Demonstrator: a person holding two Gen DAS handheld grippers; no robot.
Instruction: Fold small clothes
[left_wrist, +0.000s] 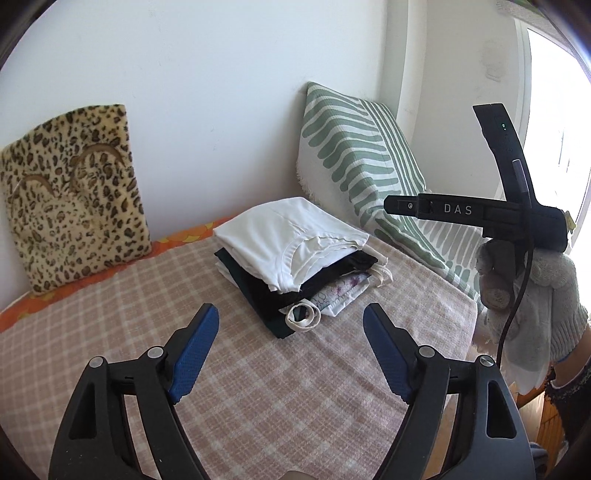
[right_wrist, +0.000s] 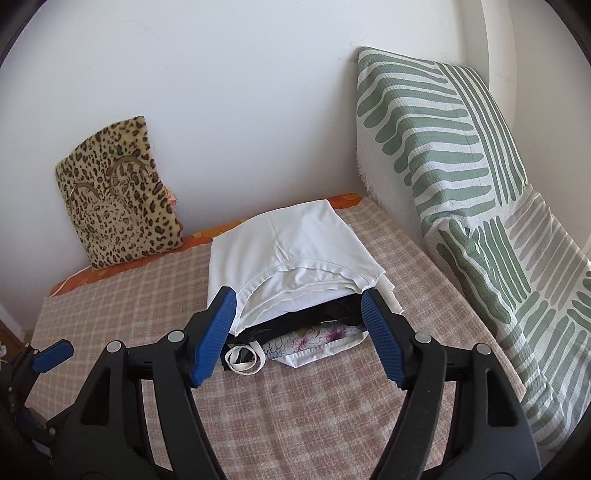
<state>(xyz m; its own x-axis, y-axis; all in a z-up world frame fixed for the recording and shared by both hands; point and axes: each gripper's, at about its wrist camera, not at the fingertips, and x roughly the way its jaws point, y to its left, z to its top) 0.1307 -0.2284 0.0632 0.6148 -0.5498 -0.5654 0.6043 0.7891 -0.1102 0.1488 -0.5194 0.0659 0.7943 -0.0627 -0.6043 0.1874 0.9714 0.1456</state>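
A stack of folded small clothes sits on the pink checked bed cover (left_wrist: 258, 369). A white garment (left_wrist: 291, 236) lies on top, a black one (left_wrist: 258, 291) under it, and a floral piece (left_wrist: 343, 291) at the bottom. The same white garment (right_wrist: 295, 240) is in the right wrist view, with the floral piece (right_wrist: 317, 339) under it. My left gripper (left_wrist: 290, 325) is open and empty, short of the stack. My right gripper (right_wrist: 299, 306) is open and empty, its fingertips flanking the near edge of the stack. The right gripper's body (left_wrist: 480, 214) shows at the right of the left wrist view.
A leopard-print cushion (left_wrist: 74, 192) leans on the wall at the back left. A green-and-white striped cushion (left_wrist: 362, 155) leans at the back right, and a matching striped cover (right_wrist: 517, 277) runs along the right side. A window (left_wrist: 554, 147) is at the far right.
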